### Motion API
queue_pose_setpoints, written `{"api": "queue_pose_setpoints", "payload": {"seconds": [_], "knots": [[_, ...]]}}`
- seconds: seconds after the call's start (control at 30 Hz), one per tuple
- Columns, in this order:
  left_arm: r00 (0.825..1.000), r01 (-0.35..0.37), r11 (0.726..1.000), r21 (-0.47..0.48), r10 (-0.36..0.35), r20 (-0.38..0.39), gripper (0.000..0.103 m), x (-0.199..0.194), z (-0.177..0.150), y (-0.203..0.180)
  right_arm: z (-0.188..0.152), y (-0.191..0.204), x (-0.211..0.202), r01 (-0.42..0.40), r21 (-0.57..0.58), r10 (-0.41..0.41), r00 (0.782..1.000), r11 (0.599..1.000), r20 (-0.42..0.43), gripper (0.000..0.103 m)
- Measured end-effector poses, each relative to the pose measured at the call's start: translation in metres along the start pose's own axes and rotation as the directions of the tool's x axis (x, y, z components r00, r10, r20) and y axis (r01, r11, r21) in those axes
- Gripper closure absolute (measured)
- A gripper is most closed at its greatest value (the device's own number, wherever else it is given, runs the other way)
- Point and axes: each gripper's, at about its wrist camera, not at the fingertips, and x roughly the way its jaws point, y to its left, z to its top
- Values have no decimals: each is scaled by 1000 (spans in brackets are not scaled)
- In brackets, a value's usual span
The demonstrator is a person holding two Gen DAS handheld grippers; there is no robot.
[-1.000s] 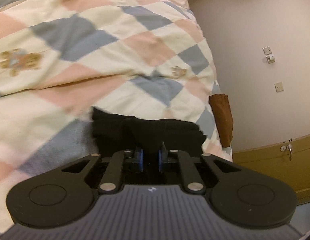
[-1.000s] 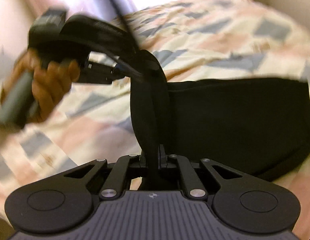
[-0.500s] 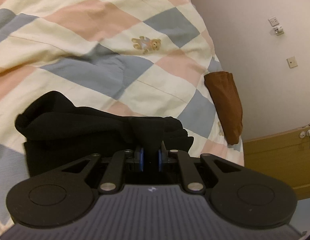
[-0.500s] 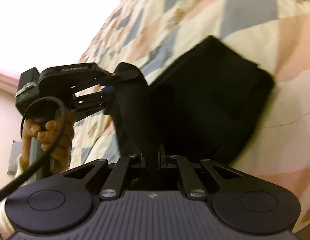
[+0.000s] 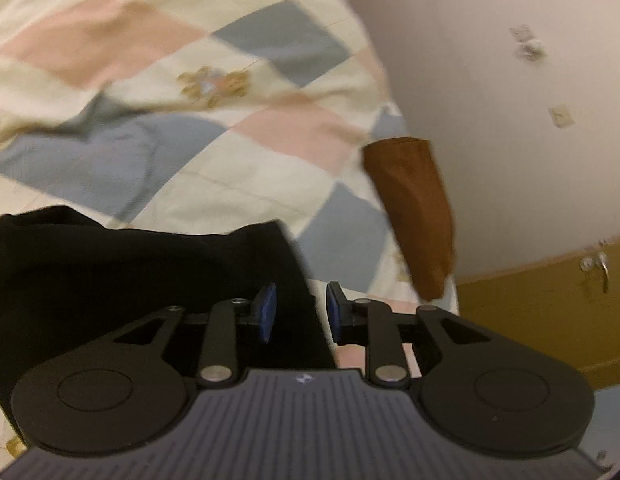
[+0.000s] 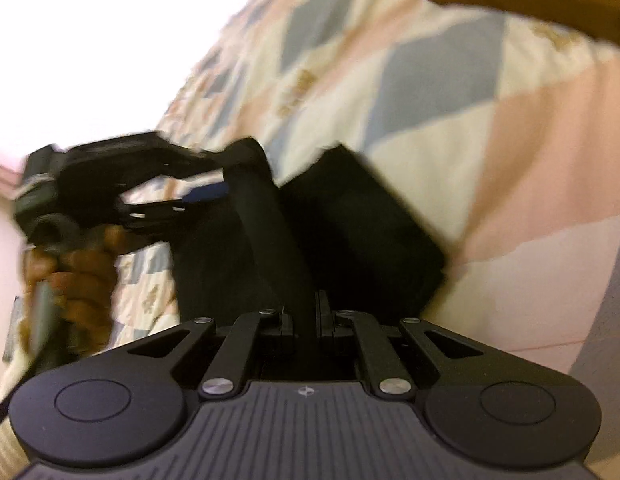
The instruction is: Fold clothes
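A black garment (image 5: 122,264) lies folded on the checked bedspread (image 5: 158,92). In the left wrist view my left gripper (image 5: 300,310) is open, its blue pads apart, with the garment's edge lying between them. In the right wrist view my right gripper (image 6: 306,322) is shut on a raised fold of the black garment (image 6: 350,220). The left gripper also shows there at the left (image 6: 206,192), held in a hand, at the fold's far end.
A folded brown garment (image 5: 414,216) lies at the bed's right edge. Beyond it stand a pale wall (image 5: 510,120) with sockets and a yellow-brown cabinet (image 5: 542,312) with a handle. A bright window fills the upper left of the right wrist view.
My left gripper has opened and let go of the black garment. Both views have shifted slightly. The right gripper still grips its fold.
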Motion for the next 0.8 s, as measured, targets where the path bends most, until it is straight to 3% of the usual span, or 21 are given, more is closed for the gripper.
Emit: {"api": "queue_pose_setpoints", "payload": {"seconds": [0.1,0.23,0.27,0.3,0.4,0.5,0.63,0.77,0.8], "knots": [[998,-54,993,106,50,45,76,-28,-22,-3,2,-16,7,-12,37,13,1000,999,-27,95],[972,-234,959,161,224,76,76,-53,-57,18,9,-7,5,-13,-31,12,1000,999,-4,75],[963,-268,951,156,258,78,76,-57,-64,25,11,-3,4,-11,-54,11,1000,998,5,76],[957,-289,946,146,279,83,76,-59,-68,30,13,1,2,-9,-77,10,1000,997,13,91],[945,-319,941,113,307,113,76,-64,-74,40,18,12,-2,-2,-146,8,999,989,40,97],[945,-310,946,95,296,136,76,-60,-69,43,24,21,-10,18,-204,-3,997,979,74,97],[945,-311,943,117,293,146,76,-48,-64,41,36,4,-17,80,-184,-62,993,980,103,97],[932,-354,919,171,331,150,76,-39,-70,35,45,-24,11,52,-148,-46,998,988,41,95],[929,-361,915,180,336,152,76,-39,-72,34,44,-28,15,50,-138,-46,998,989,35,88]]}}
